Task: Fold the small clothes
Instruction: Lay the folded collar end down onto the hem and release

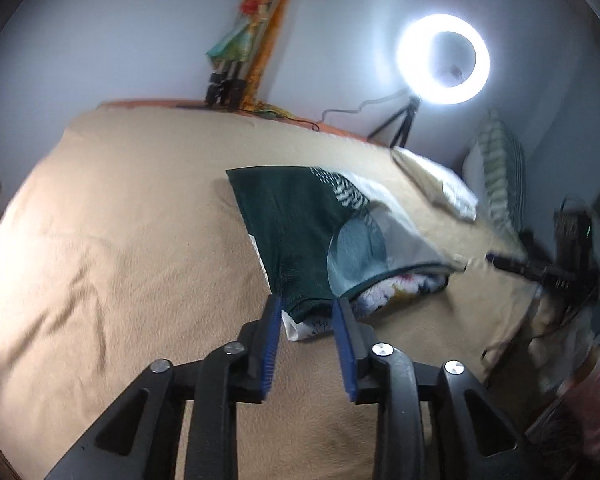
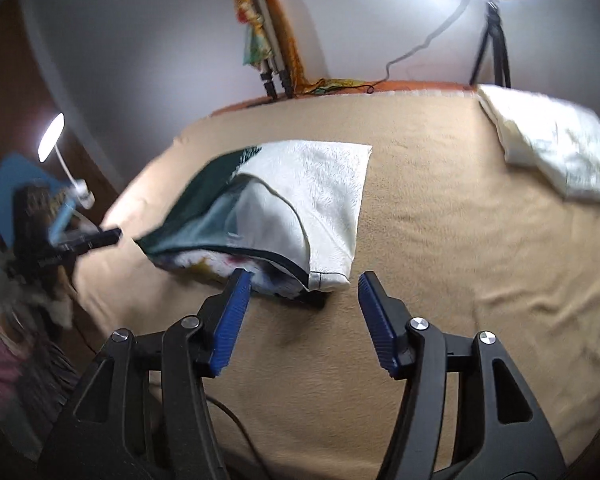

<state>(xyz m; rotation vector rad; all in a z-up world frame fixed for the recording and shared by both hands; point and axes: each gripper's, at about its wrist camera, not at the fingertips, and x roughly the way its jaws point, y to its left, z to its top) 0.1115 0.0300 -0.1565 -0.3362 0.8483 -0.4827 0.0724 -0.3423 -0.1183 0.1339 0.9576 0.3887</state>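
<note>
A small garment [image 1: 300,232], dark green with white and grey patterned parts, lies partly folded on the tan blanket [image 1: 120,240]. In the left wrist view my left gripper [image 1: 307,304] is open, its blue pads on either side of the garment's near green corner. In the right wrist view the same garment [image 2: 300,200] shows its white side, with a colourful layer under its near edge. My right gripper [image 2: 304,280] is open and empty, just in front of that near edge. The right gripper also shows at the far right of the left wrist view [image 1: 500,260].
A folded white cloth [image 2: 552,148] lies at the back right of the blanket. A ring light on a tripod [image 1: 444,56] stands behind the bed. A folded tripod with colourful fabric [image 1: 236,60] leans on the wall. A desk lamp [image 2: 52,136] is at the left.
</note>
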